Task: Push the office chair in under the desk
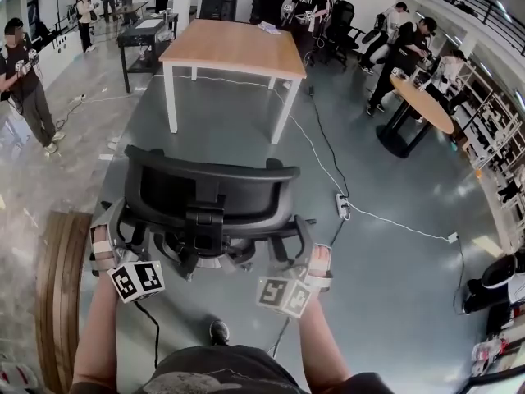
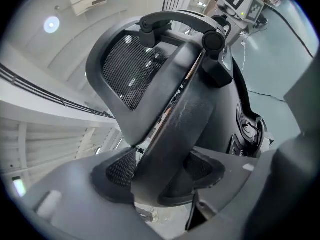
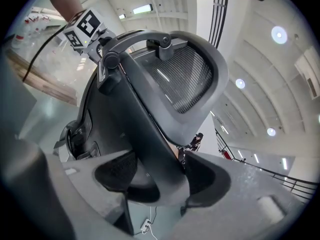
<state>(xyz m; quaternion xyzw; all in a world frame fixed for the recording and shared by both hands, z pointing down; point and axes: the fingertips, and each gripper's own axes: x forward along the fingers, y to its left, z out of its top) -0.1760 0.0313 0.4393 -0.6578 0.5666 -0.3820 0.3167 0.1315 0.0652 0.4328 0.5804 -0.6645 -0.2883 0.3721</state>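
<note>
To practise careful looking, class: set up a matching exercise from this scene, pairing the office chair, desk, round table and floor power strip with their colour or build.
Things:
1 office chair
2 desk
3 round table
4 power strip

Descriptions:
A white, lying on the floor
B wooden top, white legs
C black, mesh back
D wooden top, dark pedestal

Pairs: 1-C, 2-B, 3-D, 4-A

— What's between the left tongs (image 2: 159,173)?
— A dark slanting bar (image 2: 176,121) of the chair (image 2: 222,101); both pads (image 2: 117,170) sit against its sides
— And beyond?
— A curved mesh panel (image 2: 127,71) at upper left, grey floor (image 2: 287,54) with a thin white cable (image 2: 262,93) at right
</note>
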